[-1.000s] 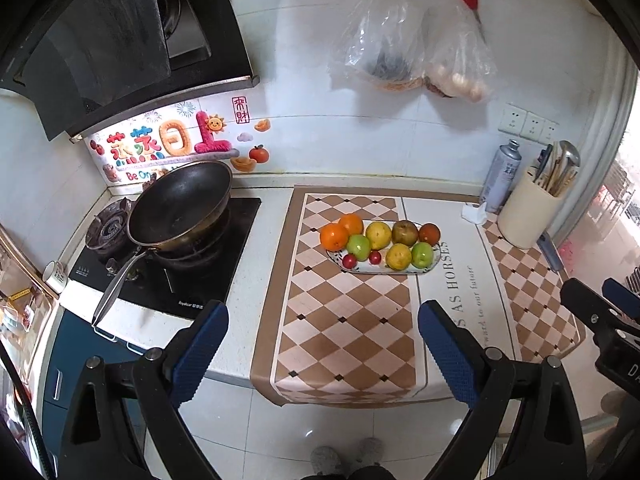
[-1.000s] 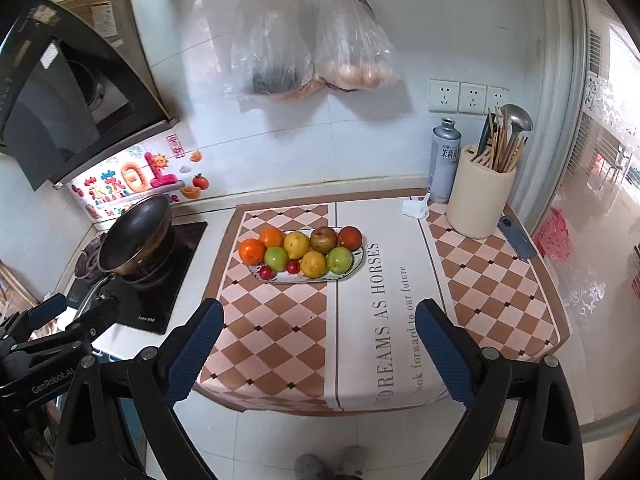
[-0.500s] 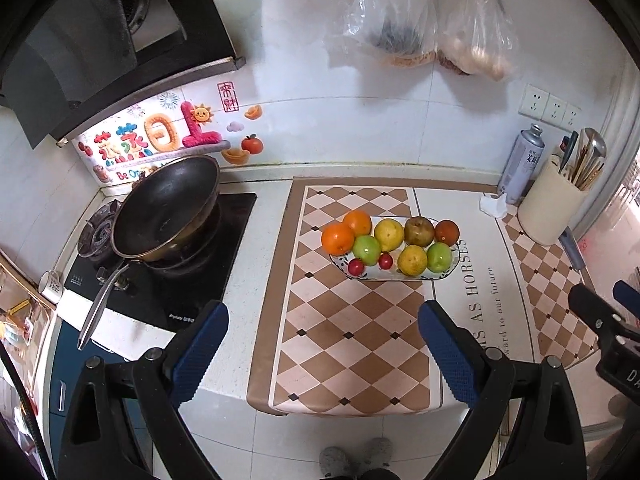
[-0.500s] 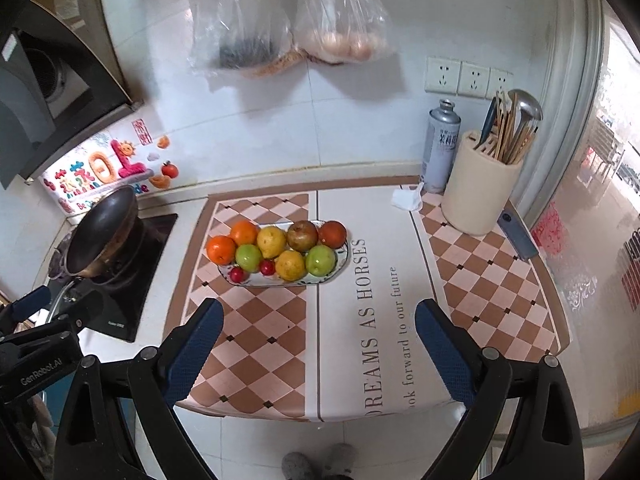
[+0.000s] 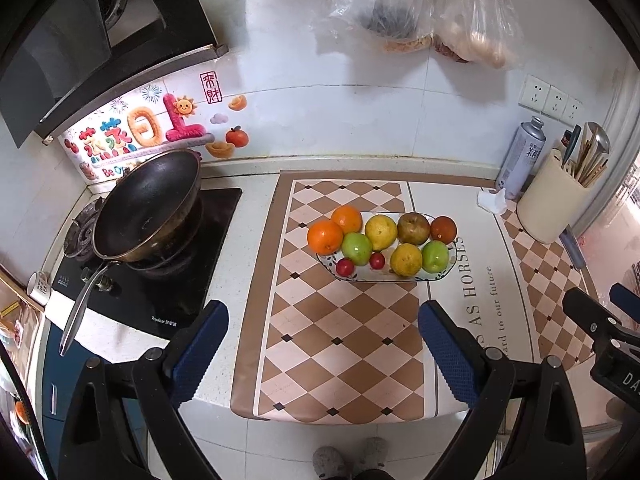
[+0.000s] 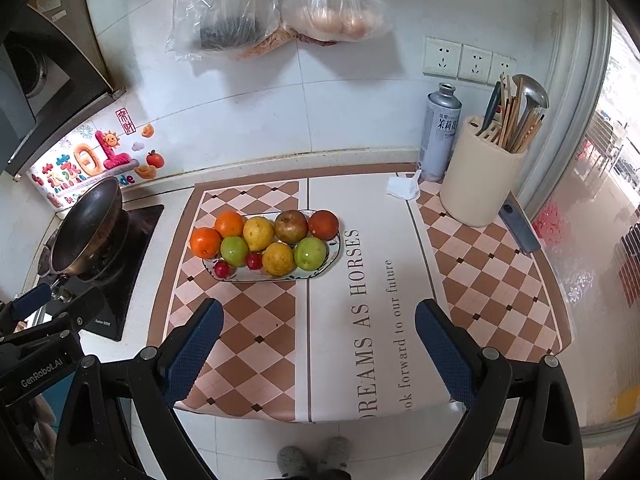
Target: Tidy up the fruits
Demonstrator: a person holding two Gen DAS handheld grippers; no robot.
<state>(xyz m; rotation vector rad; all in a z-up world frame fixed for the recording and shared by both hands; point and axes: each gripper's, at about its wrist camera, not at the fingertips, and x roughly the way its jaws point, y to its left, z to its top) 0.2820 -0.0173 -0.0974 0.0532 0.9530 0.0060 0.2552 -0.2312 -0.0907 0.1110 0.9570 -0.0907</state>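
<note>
An oval white plate (image 5: pixel 400 278) (image 6: pixel 276 276) sits on the checkered mat and holds several fruits: two oranges (image 5: pixel 325 236) (image 6: pixel 205 241), two green apples (image 5: pixel 356 248) (image 6: pixel 309 253), two yellow fruits (image 5: pixel 380 232) (image 6: pixel 258 233), a brown one (image 5: pixel 413 228) (image 6: pixel 291 226), a dark red one (image 5: pixel 443 229) (image 6: pixel 323 224) and two small red ones (image 5: pixel 345 267) (image 6: pixel 221 269). My left gripper (image 5: pixel 323 344) is open and empty, well short of the plate above the counter's front edge. My right gripper (image 6: pixel 316 344) is open and empty, likewise short of the plate.
A black wok (image 5: pixel 148 208) sits on the stove at the left. A grey spray can (image 6: pixel 439 132), a cream utensil holder (image 6: pixel 482 176) and a crumpled tissue (image 6: pixel 404 188) stand at the back right. Two plastic bags (image 6: pixel 276 4) hang on the wall above.
Both grippers have moved forward and down toward the counter, so the plate of fruit looks nearer. Both stay open and empty.
</note>
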